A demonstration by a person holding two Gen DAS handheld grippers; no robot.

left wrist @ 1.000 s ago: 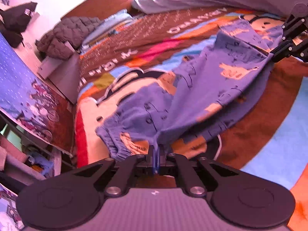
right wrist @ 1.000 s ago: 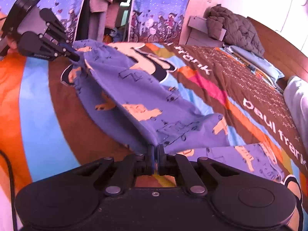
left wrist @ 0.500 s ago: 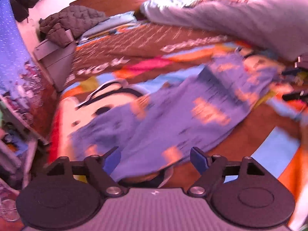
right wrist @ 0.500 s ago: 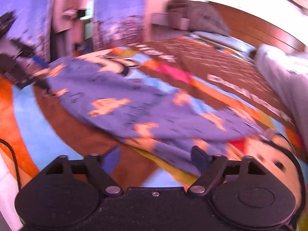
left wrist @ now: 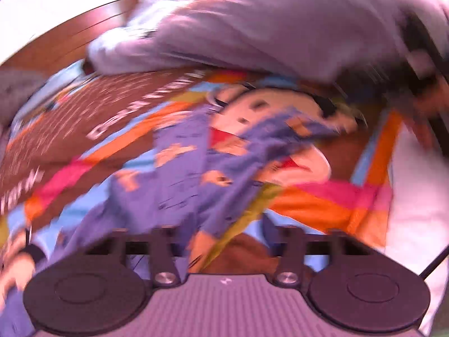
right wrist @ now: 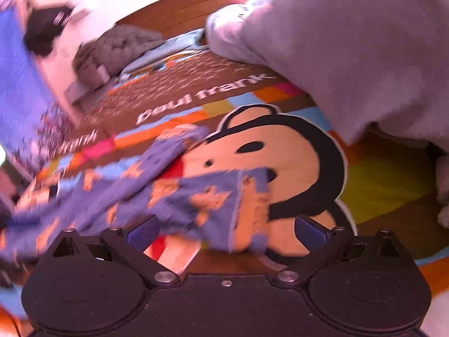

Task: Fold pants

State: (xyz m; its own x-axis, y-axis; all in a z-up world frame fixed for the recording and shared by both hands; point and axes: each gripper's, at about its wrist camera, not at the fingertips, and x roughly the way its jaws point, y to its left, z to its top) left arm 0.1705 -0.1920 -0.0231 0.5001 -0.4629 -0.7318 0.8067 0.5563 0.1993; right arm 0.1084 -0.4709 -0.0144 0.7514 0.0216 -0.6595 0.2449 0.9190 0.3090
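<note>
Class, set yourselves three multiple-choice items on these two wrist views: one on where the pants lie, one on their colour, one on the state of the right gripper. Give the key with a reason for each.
1. Where do the pants lie?
A. on the printed blanket
B. on a bare wooden floor
C. inside a drawer

2. What colour are the pants?
A. plain white
B. purple-blue with orange figures
C. black with green stripes

3. How does the right gripper stand?
A. clamped on the pants
B. wide open, pads off the cloth
C. out of sight

Key: A, the pants are spread over the cartoon-print blanket; B, the cloth is purple-blue with orange shapes; B, both blue pads stand far apart, the waistband loose between them, jaws opening.
</note>
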